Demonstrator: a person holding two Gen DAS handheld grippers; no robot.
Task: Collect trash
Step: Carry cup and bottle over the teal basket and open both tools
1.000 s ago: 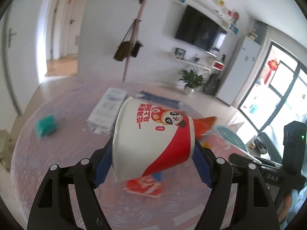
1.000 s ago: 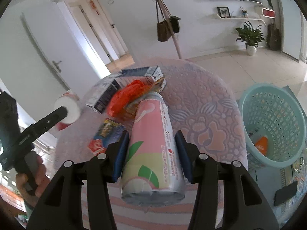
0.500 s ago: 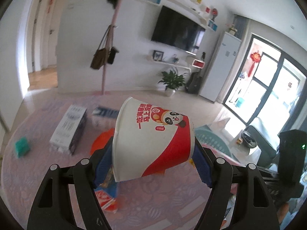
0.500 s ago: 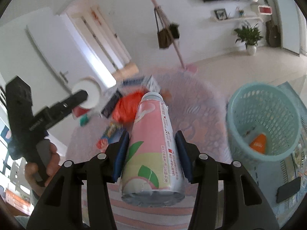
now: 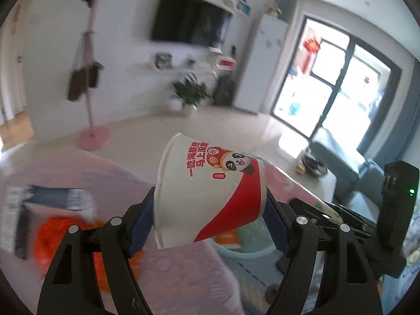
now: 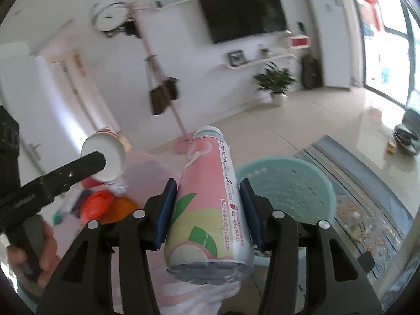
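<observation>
My left gripper (image 5: 210, 223) is shut on a white and red paper cup (image 5: 212, 191) with a panda print, held in the air on its side. The cup also shows in the right wrist view (image 6: 105, 155). My right gripper (image 6: 207, 210) is shut on a pink and green drink bottle (image 6: 210, 199), cap pointing away. A light teal mesh basket (image 6: 296, 181) stands on the floor just beyond the bottle; it also shows in the left wrist view (image 5: 241, 249), below the cup.
A round table with a pink patterned cloth (image 5: 170, 267) carries an orange plastic bag (image 5: 50, 239) and a white carton (image 5: 57, 197). A patterned rug (image 6: 367, 204) lies under the basket. A pink coat stand (image 5: 90, 78) and potted plant (image 6: 274, 81) stand farther off.
Both grippers have swung to the right and lifted with their loads. The basket now lies right behind the bottle, and the table items have slid to the left of both views.
</observation>
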